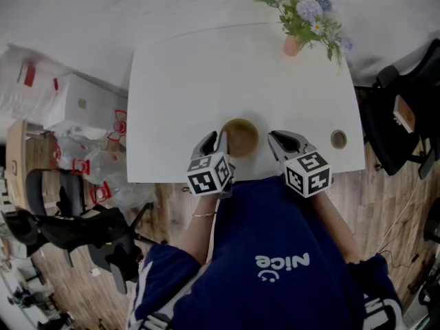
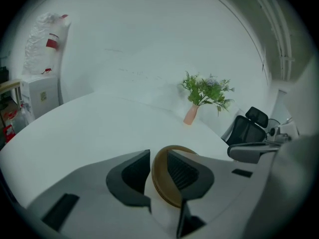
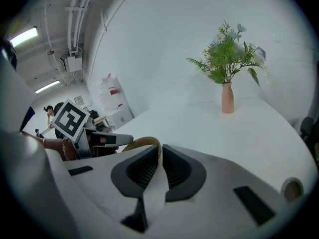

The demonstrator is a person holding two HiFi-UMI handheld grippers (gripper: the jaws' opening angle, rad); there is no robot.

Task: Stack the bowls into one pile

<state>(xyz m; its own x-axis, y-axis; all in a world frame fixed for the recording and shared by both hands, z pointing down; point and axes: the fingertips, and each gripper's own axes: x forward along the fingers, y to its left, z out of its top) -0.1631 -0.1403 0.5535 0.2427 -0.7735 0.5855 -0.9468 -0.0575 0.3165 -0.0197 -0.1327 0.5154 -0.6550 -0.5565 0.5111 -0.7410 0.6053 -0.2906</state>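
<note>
Presently, 1 brown bowl [image 1: 240, 137] is pinched at its rim by the right gripper [image 3: 160, 151]; its opposite rim is straddled by the spread left gripper [image 2: 158, 159].

Looks like an office or lab workroom: white counter [image 1: 199, 81], black office chairs [image 1: 402, 126] off its right edge, cartons and bagged stock [image 1: 75, 105] piled off its left edge, exposed ceiling pipes [image 3: 75, 9], strip lights [image 3: 24, 36].

Table [image 1: 179, 81] smooth, matt white — bowl [image 1: 240, 137] smooth brown, floor [image 1: 385, 205] wood-grained planks.
</note>
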